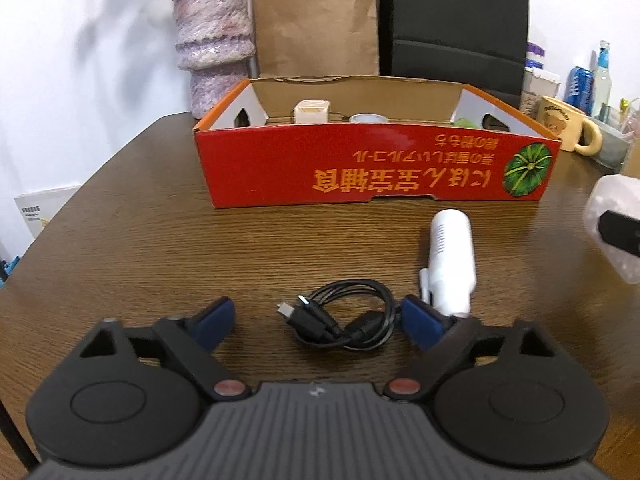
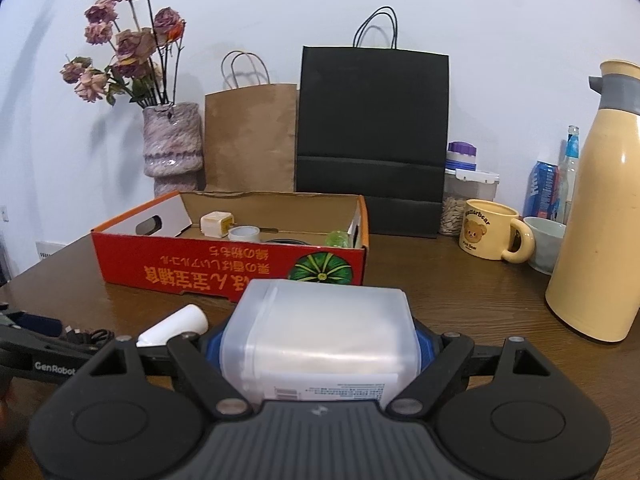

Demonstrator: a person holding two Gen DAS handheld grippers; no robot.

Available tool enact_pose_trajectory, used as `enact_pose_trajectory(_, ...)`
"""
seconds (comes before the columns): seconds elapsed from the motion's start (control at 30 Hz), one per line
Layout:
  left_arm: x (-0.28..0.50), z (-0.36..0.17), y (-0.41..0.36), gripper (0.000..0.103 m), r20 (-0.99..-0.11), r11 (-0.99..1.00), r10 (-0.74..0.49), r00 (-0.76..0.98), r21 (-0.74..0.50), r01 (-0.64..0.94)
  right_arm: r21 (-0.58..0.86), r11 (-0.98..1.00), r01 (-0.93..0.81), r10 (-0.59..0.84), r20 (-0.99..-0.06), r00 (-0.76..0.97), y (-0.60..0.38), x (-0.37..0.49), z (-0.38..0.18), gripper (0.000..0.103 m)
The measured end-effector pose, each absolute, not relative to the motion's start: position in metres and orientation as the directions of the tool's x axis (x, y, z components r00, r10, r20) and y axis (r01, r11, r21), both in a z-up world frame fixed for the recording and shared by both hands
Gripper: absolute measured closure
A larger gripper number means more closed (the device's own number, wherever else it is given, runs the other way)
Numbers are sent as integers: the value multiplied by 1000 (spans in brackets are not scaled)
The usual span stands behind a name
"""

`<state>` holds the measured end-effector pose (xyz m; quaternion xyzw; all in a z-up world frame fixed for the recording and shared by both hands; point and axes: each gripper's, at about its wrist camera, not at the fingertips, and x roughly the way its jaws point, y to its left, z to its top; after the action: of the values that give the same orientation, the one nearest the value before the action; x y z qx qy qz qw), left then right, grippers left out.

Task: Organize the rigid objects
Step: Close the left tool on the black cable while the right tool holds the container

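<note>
A red cardboard box (image 1: 360, 176) stands open on the brown table; it also shows in the right wrist view (image 2: 192, 268). Inside lie a cream cube (image 2: 216, 223), a tape roll (image 2: 244, 233) and a green object (image 2: 338, 239). My left gripper (image 1: 320, 320) is open, its blue pads on either side of a coiled black cable (image 1: 344, 320). A white cylinder (image 1: 452, 256) lies just to the right of the cable. My right gripper (image 2: 320, 344) is shut on a translucent plastic container (image 2: 320, 332), held above the table in front of the box; it shows at the right edge of the left wrist view (image 1: 616, 224).
Behind the box stand a purple vase (image 2: 172, 144), a brown paper bag (image 2: 250, 136) and a black bag (image 2: 372, 136). At the right are a bear mug (image 2: 490, 236), a cream thermos (image 2: 608, 208), a bowl (image 2: 546, 240), bottles and a jar.
</note>
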<state>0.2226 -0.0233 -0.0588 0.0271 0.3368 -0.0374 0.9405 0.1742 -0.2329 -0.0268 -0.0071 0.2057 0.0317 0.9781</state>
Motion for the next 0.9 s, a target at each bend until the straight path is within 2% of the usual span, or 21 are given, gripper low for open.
enact_pose_trajectory(0.03,222,-58,-24,23,-633,995,-59,772,23,96,-2,997,-71,64,-404,913,-231,173,-27,20)
enact_pose_trajectory(0.1,220,-58,-27,27,-629,994,-62,775,28,103,-5,997,-79,70,-405,912,-228,172,-27,20)
enact_pose_trajectory(0.17,218,-57,-28,38,-627,994,-71,776,23,109,-7,996,-85,74,-405,911,-226,171,-28,20)
enact_pose_trajectory(0.27,216,-57,-29,42,-623,993,-72,779,26,113,-10,996,-88,77,-405,911,-223,169,-28,20)
enact_pose_trajectory(0.9,200,-43,-31,46,-559,995,-30,829,60,76,-4,995,-96,87,-390,917,-216,160,-27,20)
